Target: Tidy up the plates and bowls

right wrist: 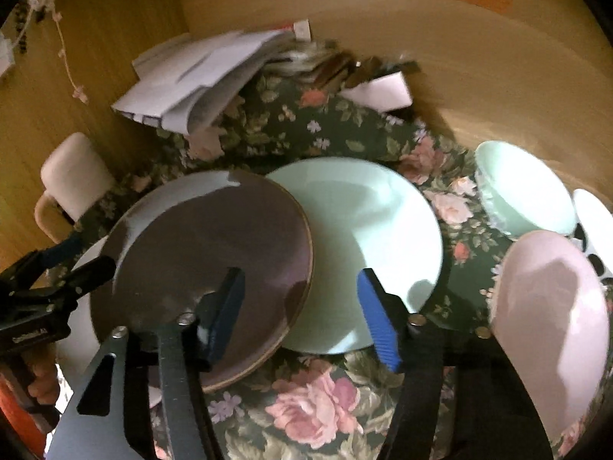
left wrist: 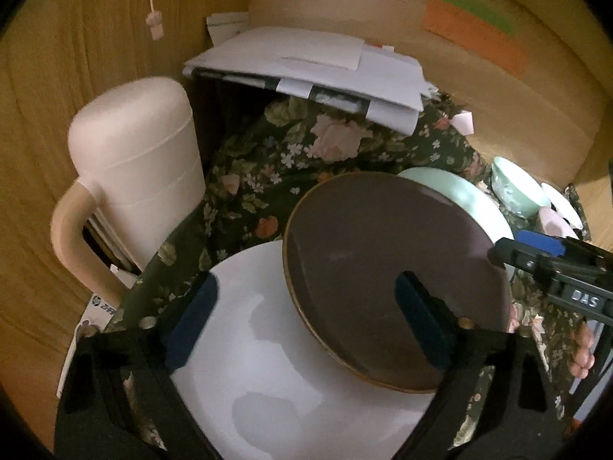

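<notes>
A brown plate [left wrist: 383, 253] lies partly over a white plate [left wrist: 268, 364] on its left and a mint plate [right wrist: 367, 237] on its right. My left gripper [left wrist: 306, 322] hangs open, one pad over the white plate and the other over the brown plate. My right gripper [right wrist: 302, 316] is open too and straddles the brown plate's [right wrist: 214, 253] right rim, with its left finger over the brown plate and its right finger over the mint plate. A mint bowl [right wrist: 525, 191] and a pink bowl [right wrist: 551, 318] sit further right.
A floral tablecloth [right wrist: 314, 402] covers the table. A white jug with a handle [left wrist: 141, 161] stands at the left, and a stack of papers [left wrist: 306, 65] lies at the back. Wooden walls close in behind and on the left. A white dish [right wrist: 594, 214] is at the far right.
</notes>
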`<action>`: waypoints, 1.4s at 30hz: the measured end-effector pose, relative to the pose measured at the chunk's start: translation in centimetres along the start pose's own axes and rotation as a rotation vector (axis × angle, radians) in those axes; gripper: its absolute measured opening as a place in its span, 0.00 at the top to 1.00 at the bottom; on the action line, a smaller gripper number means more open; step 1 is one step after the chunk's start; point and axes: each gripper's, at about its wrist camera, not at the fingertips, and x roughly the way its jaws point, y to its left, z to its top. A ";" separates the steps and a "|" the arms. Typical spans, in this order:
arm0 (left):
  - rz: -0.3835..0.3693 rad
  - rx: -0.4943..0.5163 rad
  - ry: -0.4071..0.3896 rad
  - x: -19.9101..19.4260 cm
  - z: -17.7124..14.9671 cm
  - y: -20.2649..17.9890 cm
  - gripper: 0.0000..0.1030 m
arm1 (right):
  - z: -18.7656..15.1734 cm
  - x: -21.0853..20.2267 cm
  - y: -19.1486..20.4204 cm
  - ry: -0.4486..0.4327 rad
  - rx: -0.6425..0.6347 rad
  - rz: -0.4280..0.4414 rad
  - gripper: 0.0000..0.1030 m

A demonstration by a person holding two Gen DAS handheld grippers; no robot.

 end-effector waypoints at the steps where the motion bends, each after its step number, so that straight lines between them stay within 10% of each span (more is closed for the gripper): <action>1: -0.008 -0.009 0.017 0.3 0.0 0.2 0.13 | 0.1 0.3 0.0 0.007 -0.001 0.002 0.51; 22: -0.069 -0.051 0.107 1.9 0.1 0.9 0.63 | 1.0 2.8 -0.3 0.066 0.053 0.075 0.67; 42: -0.071 -0.025 0.114 1.6 0.1 -0.6 0.69 | 0.5 1.9 -0.4 0.067 0.086 0.091 0.69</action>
